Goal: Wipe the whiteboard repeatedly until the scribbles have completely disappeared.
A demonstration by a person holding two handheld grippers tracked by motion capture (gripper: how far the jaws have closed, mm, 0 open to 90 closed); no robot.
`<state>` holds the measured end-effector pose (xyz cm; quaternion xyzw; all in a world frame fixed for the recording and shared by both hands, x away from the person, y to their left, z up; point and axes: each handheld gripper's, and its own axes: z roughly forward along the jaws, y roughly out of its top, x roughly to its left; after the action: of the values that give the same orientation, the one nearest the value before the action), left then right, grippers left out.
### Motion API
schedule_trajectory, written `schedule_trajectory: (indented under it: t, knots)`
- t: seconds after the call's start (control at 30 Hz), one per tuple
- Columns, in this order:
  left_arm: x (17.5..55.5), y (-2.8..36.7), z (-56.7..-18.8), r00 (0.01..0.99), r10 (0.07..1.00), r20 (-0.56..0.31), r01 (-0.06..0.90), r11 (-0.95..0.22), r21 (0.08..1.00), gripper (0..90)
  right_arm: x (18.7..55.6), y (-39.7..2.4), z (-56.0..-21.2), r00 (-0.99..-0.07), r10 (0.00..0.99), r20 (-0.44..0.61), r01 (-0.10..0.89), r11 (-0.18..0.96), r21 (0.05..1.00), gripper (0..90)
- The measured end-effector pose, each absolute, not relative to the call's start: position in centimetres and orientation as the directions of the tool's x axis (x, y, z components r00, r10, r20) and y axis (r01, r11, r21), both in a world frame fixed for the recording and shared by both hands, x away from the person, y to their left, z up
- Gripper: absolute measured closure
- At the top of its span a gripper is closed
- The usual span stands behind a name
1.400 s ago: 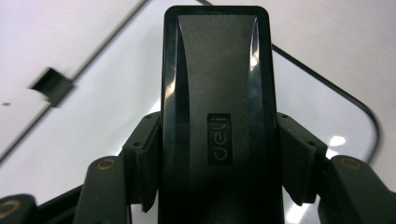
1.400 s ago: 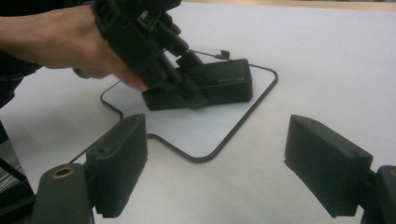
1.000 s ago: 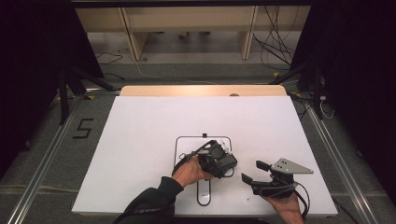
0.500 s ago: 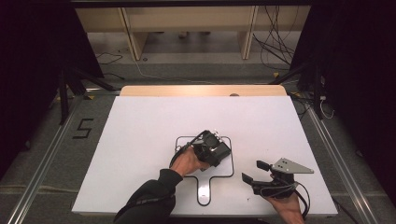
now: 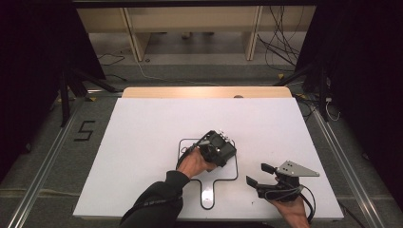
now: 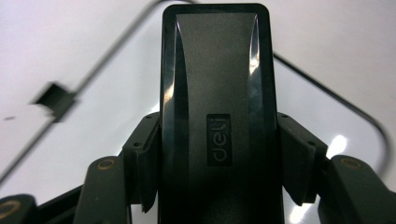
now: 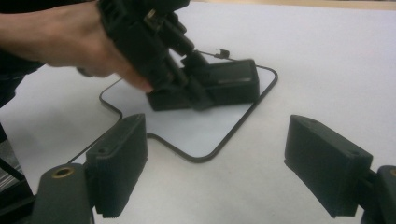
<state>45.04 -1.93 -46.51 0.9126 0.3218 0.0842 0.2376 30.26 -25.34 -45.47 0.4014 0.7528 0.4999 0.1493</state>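
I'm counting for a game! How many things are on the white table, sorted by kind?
Black deli eraser, held in the left gripper: 1
White paddle-shaped board with a black rim: 1
Grippers, counting the right gripper: 2
Total: 4

Left gripper [image 5: 223,148] jaws clamped, right gripper [image 5: 260,175] jaws wide apart.

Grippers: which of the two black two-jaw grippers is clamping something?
The left gripper, shut on the black "deli" eraser over the whiteboard; the right gripper stands open.
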Motion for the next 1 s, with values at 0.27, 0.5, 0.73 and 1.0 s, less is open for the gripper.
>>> schedule_trajectory:
  t: [0.27, 0.5, 0.73, 1.0]
  knots:
    - [46.4, -0.8, -46.5, 0.738, 0.675, -0.006, 0.591, -0.641, 0.49, 39.9, 30.2, -25.3, -45.5, -0.634, 0.753, 0.178, 0.455, 0.177, 0.873, 22.0]
    - [45.1, -3.8, -46.4, 0.784, 0.621, 0.003, 0.545, -0.69, 0.477, 39.9, 30.2, -25.3, -45.5, -0.633, 0.754, 0.177, 0.457, 0.18, 0.871, 22.1]
    - [46.2, -2.3, -46.5, 0.745, 0.667, -0.004, 0.583, -0.647, 0.491, 39.9, 30.2, -25.5, -45.5, -0.631, 0.755, 0.179, 0.456, 0.174, 0.873, 22.1]
    - [45.6, -1.7, -46.5, 0.751, 0.66, -0.004, 0.576, -0.652, 0.493, 39.9, 30.2, -25.5, -45.5, -0.629, 0.756, 0.179, 0.459, 0.176, 0.871, 22.0]
